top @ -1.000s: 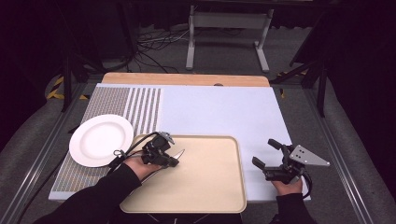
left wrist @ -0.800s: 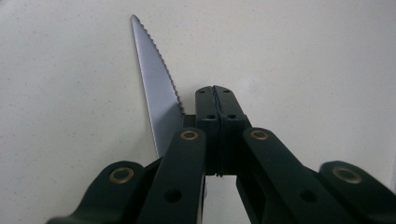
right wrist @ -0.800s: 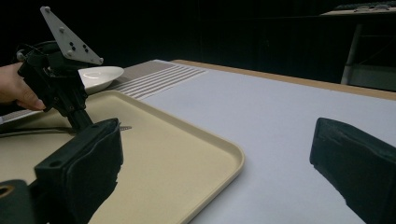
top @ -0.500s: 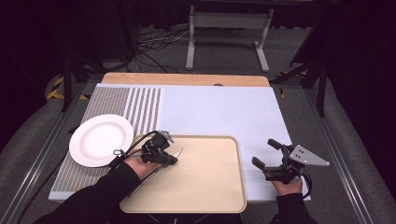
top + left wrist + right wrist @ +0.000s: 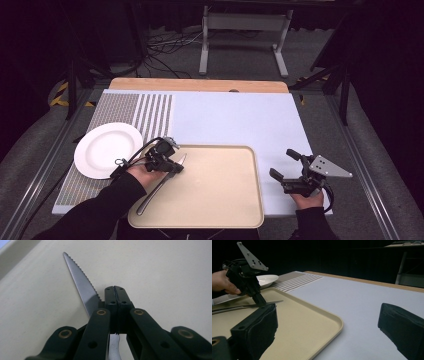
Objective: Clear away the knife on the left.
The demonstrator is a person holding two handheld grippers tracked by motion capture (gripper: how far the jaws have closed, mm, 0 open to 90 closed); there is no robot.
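Observation:
A table knife point(image 5: 159, 189) with a serrated blade point(image 5: 80, 280) lies flat on the beige tray point(image 5: 220, 200), near the tray's left side, tip pointing away. My left gripper point(image 5: 176, 167) is tipped down over it. Its jaws are pressed together point(image 5: 115, 288), and the blade runs out from under them to the left. In the right gripper view the left gripper's point(image 5: 259, 300) tip touches the knife point(image 5: 237, 307). My right gripper point(image 5: 283, 163) rests open on the white mat right of the tray, with nothing between its jaws point(image 5: 327, 322).
A white plate point(image 5: 107, 149) sits on the striped mat left of the tray. The white mat point(image 5: 235, 120) stretches behind the tray to a wooden table edge point(image 5: 200, 85). Cables and a metal stand are on the floor beyond.

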